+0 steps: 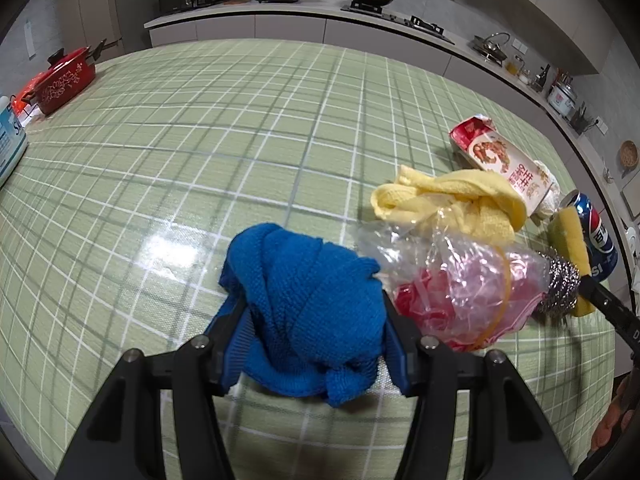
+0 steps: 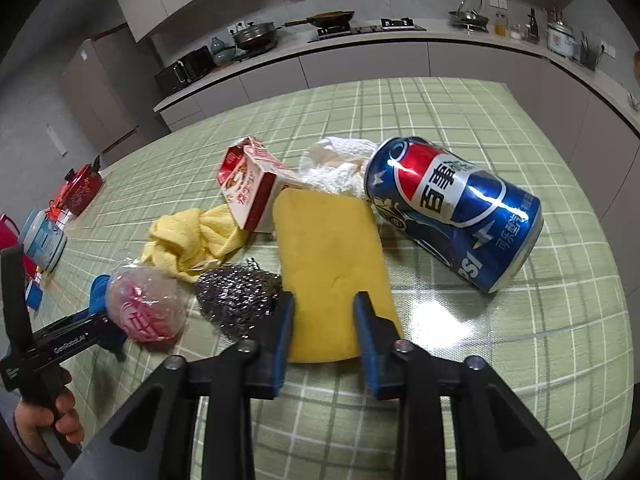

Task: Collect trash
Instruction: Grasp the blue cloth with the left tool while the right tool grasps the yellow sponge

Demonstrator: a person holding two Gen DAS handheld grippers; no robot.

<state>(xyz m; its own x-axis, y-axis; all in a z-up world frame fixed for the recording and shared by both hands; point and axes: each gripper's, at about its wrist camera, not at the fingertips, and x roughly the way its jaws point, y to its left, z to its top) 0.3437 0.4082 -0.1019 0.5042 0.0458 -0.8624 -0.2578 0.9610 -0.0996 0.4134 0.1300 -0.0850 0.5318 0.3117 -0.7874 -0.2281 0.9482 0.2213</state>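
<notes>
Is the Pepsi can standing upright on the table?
No, the Pepsi can lies tipped on its side on the checked tablecloth, beside the yellow sponge.

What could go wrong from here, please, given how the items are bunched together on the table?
1. The right hand-held gripper straddles the yellow sponge; the steel scourer sits against its left finger and may be dragged along.
2. The Pepsi can lies on its side beside the sponge and could roll if nudged.
3. The left hand-held gripper grips the blue cloth, which touches the clear plastic bag; lifting might tug it.
</notes>
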